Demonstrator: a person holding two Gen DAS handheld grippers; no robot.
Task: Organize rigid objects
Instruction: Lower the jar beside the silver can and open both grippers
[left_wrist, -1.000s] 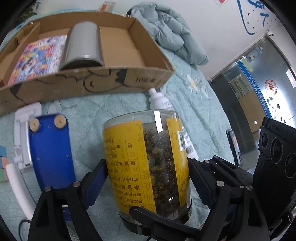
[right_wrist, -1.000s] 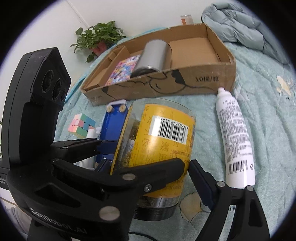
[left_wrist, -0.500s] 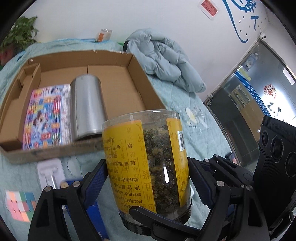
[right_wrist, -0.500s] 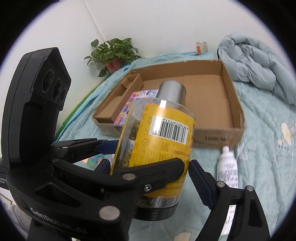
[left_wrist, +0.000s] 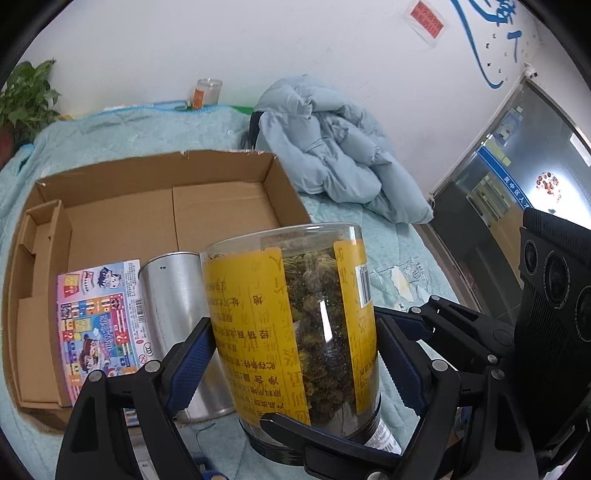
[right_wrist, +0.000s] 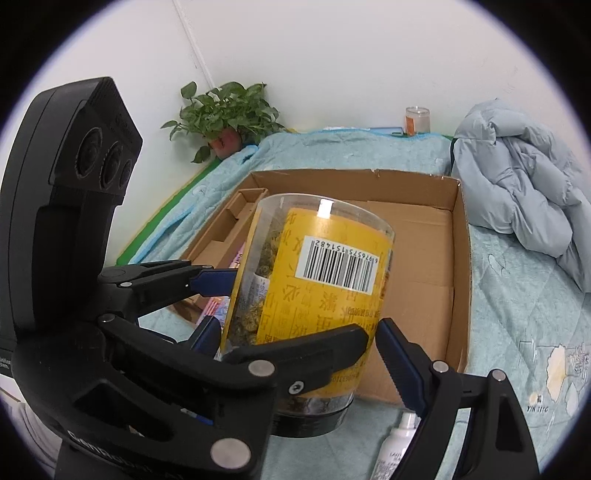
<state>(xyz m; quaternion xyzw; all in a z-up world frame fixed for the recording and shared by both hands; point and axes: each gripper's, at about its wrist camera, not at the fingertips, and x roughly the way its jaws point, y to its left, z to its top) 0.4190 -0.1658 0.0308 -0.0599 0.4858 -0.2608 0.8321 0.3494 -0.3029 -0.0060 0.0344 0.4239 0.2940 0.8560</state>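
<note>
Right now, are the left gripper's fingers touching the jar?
Touching. In the left wrist view, both blue fingers of the left gripper press against the sides of the jar, one on each side, with no gap visible.

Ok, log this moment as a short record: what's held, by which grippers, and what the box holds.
held: yellow-labelled jar, upside down, black lid at the bottom
left gripper: shut on the jar
right gripper: shut on the jar too
cardboard box: silver can lying beside colourful booklet
outside box: white bottle on the bedspread
</note>
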